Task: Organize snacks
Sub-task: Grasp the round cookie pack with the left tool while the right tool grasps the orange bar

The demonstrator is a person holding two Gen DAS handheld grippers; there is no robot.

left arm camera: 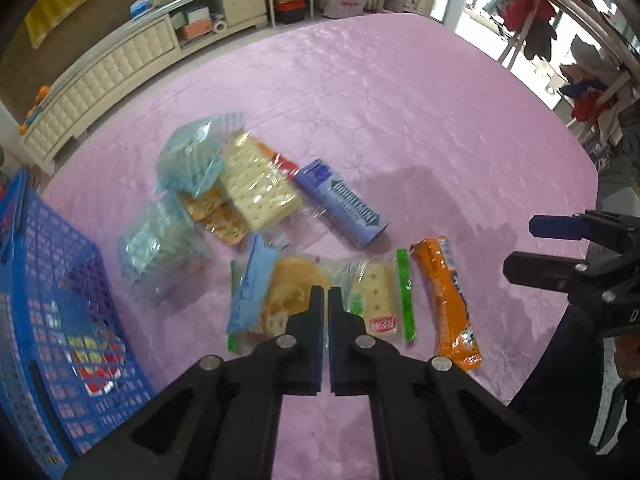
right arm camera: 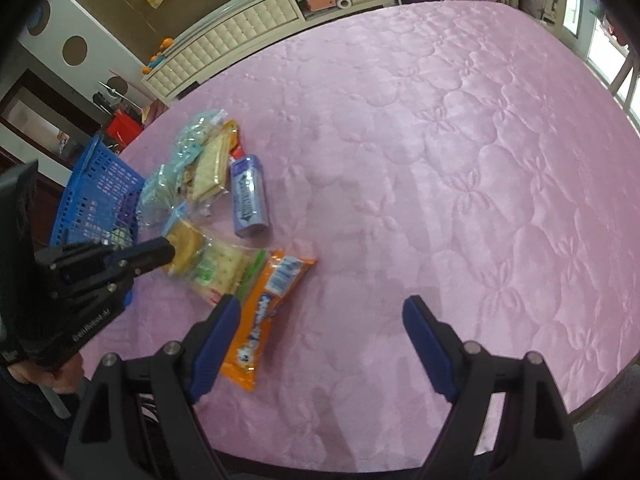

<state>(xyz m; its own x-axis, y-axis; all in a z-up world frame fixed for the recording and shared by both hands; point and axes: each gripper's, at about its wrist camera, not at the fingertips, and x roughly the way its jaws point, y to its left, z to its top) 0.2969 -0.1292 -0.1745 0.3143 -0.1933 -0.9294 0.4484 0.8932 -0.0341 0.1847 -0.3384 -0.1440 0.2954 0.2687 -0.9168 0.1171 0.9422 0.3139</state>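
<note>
Lying on the pink quilted bedspread (right arm camera: 440,120), the snack packets are grouped beside the blue basket (left arm camera: 48,300), which serves as the landmark. The round-biscuit packet (left arm camera: 294,280) is nearest the basket's front corner; the left gripper (left arm camera: 325,292) is pressed together at its clear wrapper edge, though a pinch cannot be confirmed. Farther from the basket lies the orange packet (right arm camera: 264,312), beside the right gripper (right arm camera: 320,320), whose fingers are spread apart and empty.

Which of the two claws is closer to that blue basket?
Left. The left claw is shut over the snack packets right beside the blue basket. The right claw is open, out past the orange packet, farther from the basket.
</note>
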